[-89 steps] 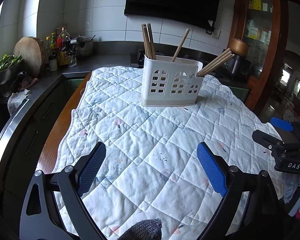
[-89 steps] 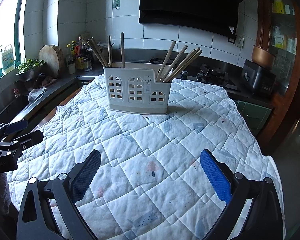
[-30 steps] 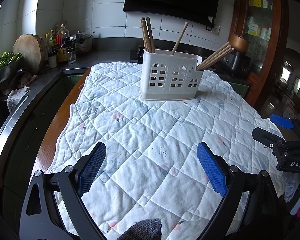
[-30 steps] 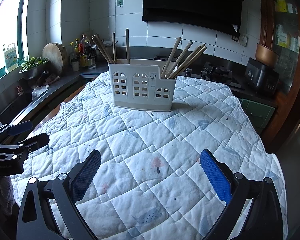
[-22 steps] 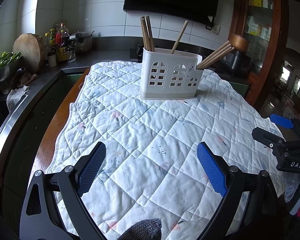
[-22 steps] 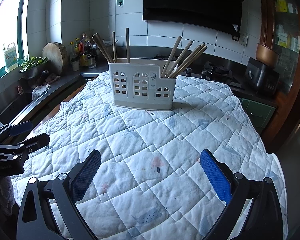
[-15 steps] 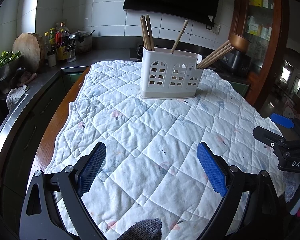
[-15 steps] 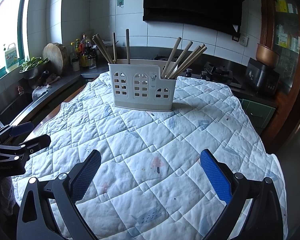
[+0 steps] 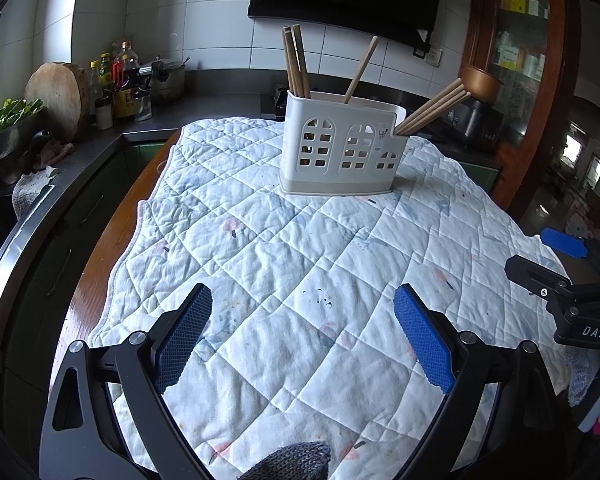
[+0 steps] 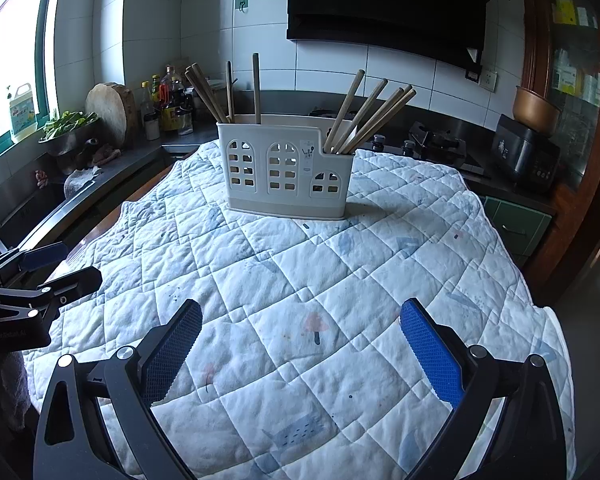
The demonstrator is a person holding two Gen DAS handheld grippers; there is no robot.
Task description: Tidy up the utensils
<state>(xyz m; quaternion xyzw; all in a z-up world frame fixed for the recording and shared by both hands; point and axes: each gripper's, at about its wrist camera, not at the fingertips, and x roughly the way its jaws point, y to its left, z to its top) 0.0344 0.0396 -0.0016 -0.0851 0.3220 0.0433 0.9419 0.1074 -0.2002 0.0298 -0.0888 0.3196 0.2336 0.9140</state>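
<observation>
A white utensil holder [image 9: 340, 148] [image 10: 286, 172] with arched cut-outs stands upright at the far middle of a quilted white cloth [image 9: 300, 264] [image 10: 300, 272]. Several wooden chopsticks [image 9: 296, 62] [image 10: 370, 110] lean out of its compartments. My left gripper [image 9: 302, 336] hovers open over the near part of the cloth, well short of the holder, with nothing between its blue pads. My right gripper [image 10: 300, 350] is likewise open and empty over the near cloth. Each gripper shows at the edge of the other's view: the right gripper [image 9: 564, 272] and the left gripper [image 10: 40, 272].
A dark counter [image 9: 80, 152] runs along the left with bottles [image 9: 120, 80], a round wooden board [image 9: 58, 96] and a bowl of greens [image 10: 66, 128]. A stove [image 10: 432, 140] and a black cooker [image 10: 524, 156] sit behind the table. A wooden cabinet [image 9: 528, 80] stands at the right.
Both views have drifted slightly, pulling back a little from the holder. Both grippers stay open and empty, and the chopsticks have not moved.
</observation>
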